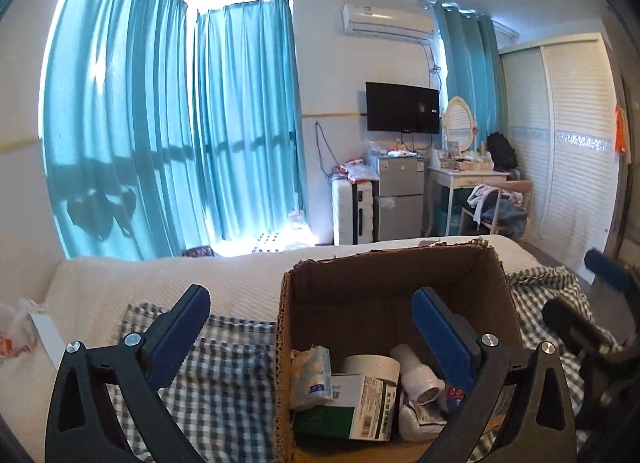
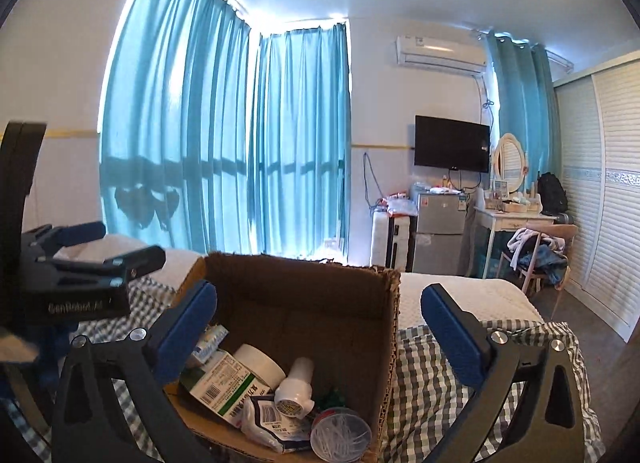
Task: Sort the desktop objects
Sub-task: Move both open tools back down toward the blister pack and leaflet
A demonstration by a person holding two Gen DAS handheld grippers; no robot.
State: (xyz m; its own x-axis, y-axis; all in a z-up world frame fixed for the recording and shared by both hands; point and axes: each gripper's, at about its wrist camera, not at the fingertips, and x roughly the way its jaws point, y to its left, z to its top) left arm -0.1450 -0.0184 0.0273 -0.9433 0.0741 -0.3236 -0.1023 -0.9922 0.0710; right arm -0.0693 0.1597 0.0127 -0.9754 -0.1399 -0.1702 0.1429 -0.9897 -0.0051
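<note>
An open cardboard box (image 1: 282,343) (image 2: 394,323) stands on a checked cloth. Inside lie a green-and-white carton (image 1: 360,403) (image 2: 224,387), a roll of tape (image 1: 372,367) (image 2: 260,361), a white bottle (image 1: 416,379) (image 2: 296,387), a tissue pack (image 1: 312,375), a sachet (image 2: 268,423) and a round clear tub (image 2: 340,439). My left gripper (image 1: 310,297) hovers open over the box's left wall, nothing between its fingers. My right gripper (image 2: 320,293) hangs open above the box's right side, also holding nothing. The left gripper (image 2: 116,243) also shows at the left of the right wrist view.
The blue-and-white checked cloth (image 1: 224,375) (image 2: 432,383) lies over a white bedspread (image 1: 160,283). A plastic bag (image 1: 16,331) and a white flat box (image 1: 46,337) sit at the far left. Beyond the bed are blue curtains, a small fridge (image 2: 440,231) and a dressing table with a chair.
</note>
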